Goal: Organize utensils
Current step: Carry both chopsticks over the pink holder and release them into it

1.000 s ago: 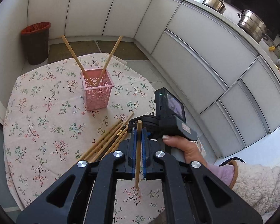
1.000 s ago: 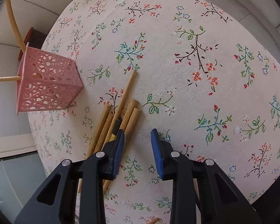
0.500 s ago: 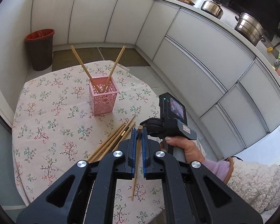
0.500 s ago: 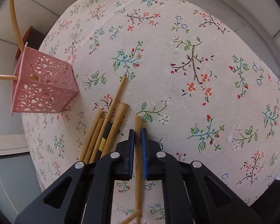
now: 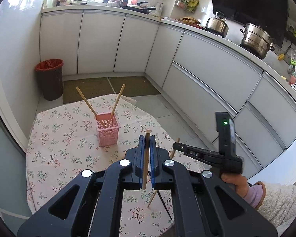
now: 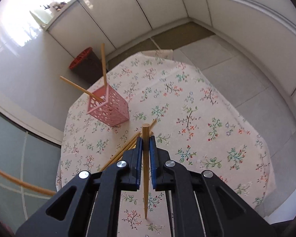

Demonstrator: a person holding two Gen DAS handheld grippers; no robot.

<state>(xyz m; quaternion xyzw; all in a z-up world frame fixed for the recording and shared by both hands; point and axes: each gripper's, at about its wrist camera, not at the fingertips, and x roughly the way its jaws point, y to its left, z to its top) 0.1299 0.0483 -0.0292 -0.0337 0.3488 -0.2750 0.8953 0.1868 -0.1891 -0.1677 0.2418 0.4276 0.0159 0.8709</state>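
My left gripper (image 5: pixel 147 138) is shut on a wooden chopstick (image 5: pixel 146 158), held above the table. To its right, a hand holds my right gripper (image 5: pixel 176 147), which carries a second chopstick (image 5: pixel 172 154) slanting down. In the right wrist view my right gripper (image 6: pixel 146 138) is shut on that chopstick (image 6: pixel 145 169), lifted off the cloth. A pink perforated basket (image 5: pixel 108 131) (image 6: pixel 110 109) stands on the table beyond both grippers, with two chopsticks leaning apart in it. Several loose chopsticks (image 6: pixel 124 151) lie on the cloth just left of the right jaws.
The round table has a floral cloth (image 5: pixel 65 144) (image 6: pixel 207 138). A dark bin with a red liner (image 5: pixel 49 79) stands on the floor behind it. White cabinets (image 5: pixel 207 69) curve along the back and right, with steel pots (image 5: pixel 255 40) on the counter.
My right gripper closed on one chopstick from the pile and lifted it off the table. Both grippers rose and tilted up, the left still holding its chopstick.
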